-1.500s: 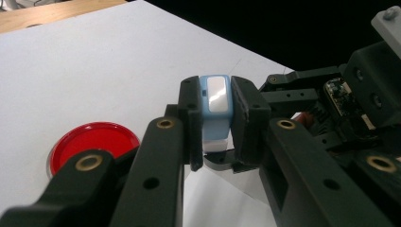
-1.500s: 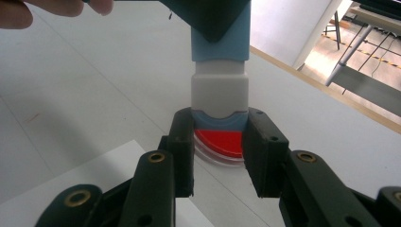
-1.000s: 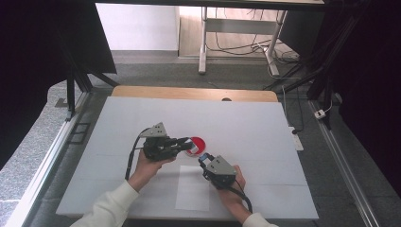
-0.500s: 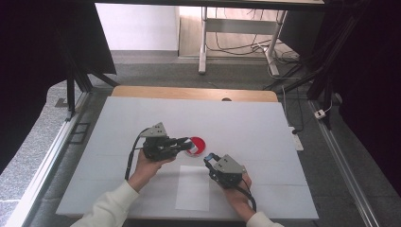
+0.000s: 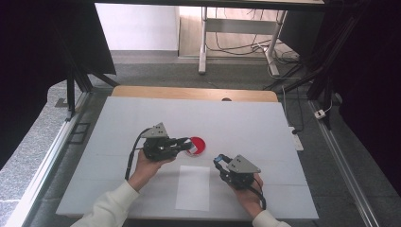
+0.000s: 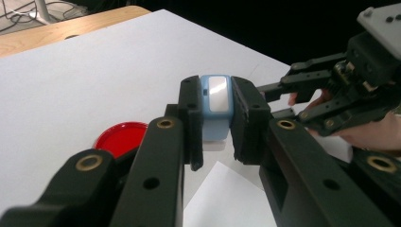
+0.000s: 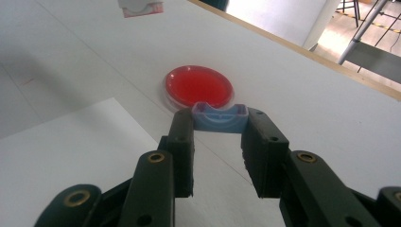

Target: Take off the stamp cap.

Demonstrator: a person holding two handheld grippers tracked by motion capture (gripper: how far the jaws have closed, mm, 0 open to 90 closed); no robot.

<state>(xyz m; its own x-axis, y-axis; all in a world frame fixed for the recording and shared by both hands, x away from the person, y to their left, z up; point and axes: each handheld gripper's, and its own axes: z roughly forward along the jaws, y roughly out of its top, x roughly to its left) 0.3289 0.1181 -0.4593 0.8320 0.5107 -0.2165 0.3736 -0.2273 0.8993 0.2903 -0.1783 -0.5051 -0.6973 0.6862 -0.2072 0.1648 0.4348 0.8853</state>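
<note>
I can read no text, label, brand or number anywhere. The desk [image 5: 142, 118] carries no readable sign either.

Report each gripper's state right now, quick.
Left gripper: shut on a pale blue plastic case with a shiny window.
Right gripper: shut on a pale blue plastic tray piece.

A pale blue box with a white window [image 6: 216, 106] stands upright, pinched between black jaws. A matching blue tray [image 7: 220, 117] is held level, near a red dish [image 7: 199, 87].
</note>
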